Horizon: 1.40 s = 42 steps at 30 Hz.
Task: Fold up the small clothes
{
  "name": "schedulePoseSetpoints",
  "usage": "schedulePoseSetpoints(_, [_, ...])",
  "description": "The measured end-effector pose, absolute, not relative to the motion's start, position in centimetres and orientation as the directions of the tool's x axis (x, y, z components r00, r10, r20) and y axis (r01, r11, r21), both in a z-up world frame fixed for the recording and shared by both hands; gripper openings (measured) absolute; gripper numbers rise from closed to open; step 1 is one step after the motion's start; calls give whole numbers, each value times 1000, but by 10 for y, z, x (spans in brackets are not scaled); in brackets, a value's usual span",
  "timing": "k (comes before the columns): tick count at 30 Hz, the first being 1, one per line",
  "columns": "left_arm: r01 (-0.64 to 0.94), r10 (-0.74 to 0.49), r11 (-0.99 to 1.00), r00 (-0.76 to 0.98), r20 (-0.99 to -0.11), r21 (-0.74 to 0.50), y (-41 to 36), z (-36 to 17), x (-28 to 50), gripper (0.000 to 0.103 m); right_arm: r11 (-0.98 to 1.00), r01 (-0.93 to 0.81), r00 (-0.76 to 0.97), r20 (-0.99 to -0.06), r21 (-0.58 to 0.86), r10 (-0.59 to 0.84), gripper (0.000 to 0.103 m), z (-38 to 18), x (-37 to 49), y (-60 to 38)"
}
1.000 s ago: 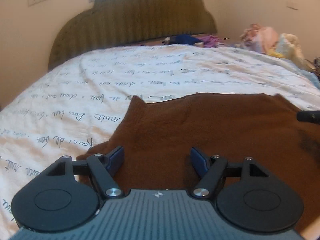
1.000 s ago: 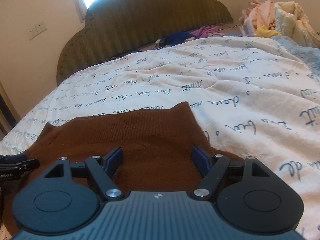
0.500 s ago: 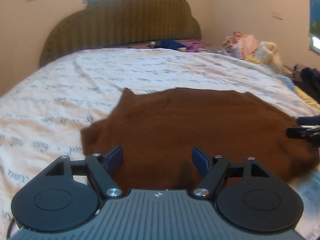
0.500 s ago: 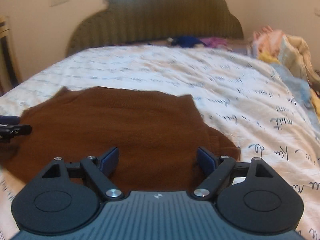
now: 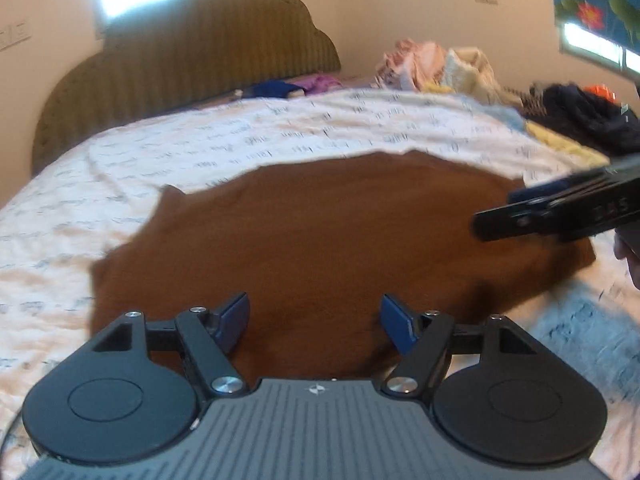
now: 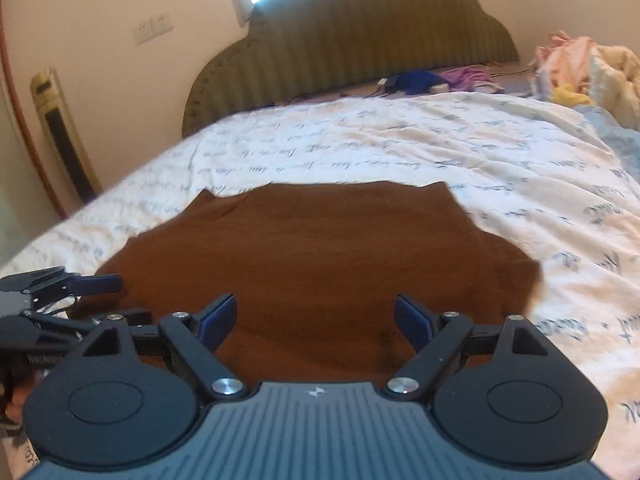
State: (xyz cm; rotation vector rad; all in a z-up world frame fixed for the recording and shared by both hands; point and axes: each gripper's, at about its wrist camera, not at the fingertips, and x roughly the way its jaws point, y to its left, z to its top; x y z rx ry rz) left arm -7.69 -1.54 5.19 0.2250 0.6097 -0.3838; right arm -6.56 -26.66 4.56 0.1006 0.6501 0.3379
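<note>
Garment (image 5: 320, 240) on bed (image 5: 200, 152), headboard (image 5: 192, 60) behind

- A white bedsheet (image 6: 440, 152) printed with blue script covers the bed.
- A green scalloped headboard (image 6: 360, 40) stands against the wall.
- A pile of pale clothes (image 5: 440, 68) lies at the far right.
- A tall air conditioner (image 6: 60, 132) stands at the left.

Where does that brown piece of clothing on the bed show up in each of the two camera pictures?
Left wrist view: the brown garment fills the middle, spread flat on the printed bedsheet, running right under the other gripper.
Right wrist view: the brown garment lies centre, reaching left toward the other gripper.
Shared landmark: the olive scalloped headboard at the top of both.
</note>
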Motion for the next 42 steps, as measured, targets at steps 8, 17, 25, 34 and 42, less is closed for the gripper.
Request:
schedulePoseSetpoints(8, [391, -268, 918, 745, -611, 73, 5, 53, -82, 68, 940, -341, 709, -658, -5, 253, 99, 8, -66, -246])
schedulePoseSetpoints(17, [280, -278, 955, 729, -626, -97, 55, 52, -101, 71, 941, -337, 718, -654, -27, 239, 100, 4, -103, -271])
schedulePoseSetpoints(25, [-82, -422, 749, 707, -568, -658, 129, 43, -109, 81, 938, -317, 750, -568, 140, 339, 100, 39, -115, -273])
schedulePoseSetpoints(34, [-312, -289, 524, 810, -510, -792, 142, 31, -82, 71, 915, -368, 729, -559, 167, 395, 100, 50, -110, -246])
schedulePoseSetpoints(42, [-288, -207, 690, 801, -562, -664, 128, 43, -66, 14, 854, -381, 680, -519, 355, 519, 100, 68, -86, -245])
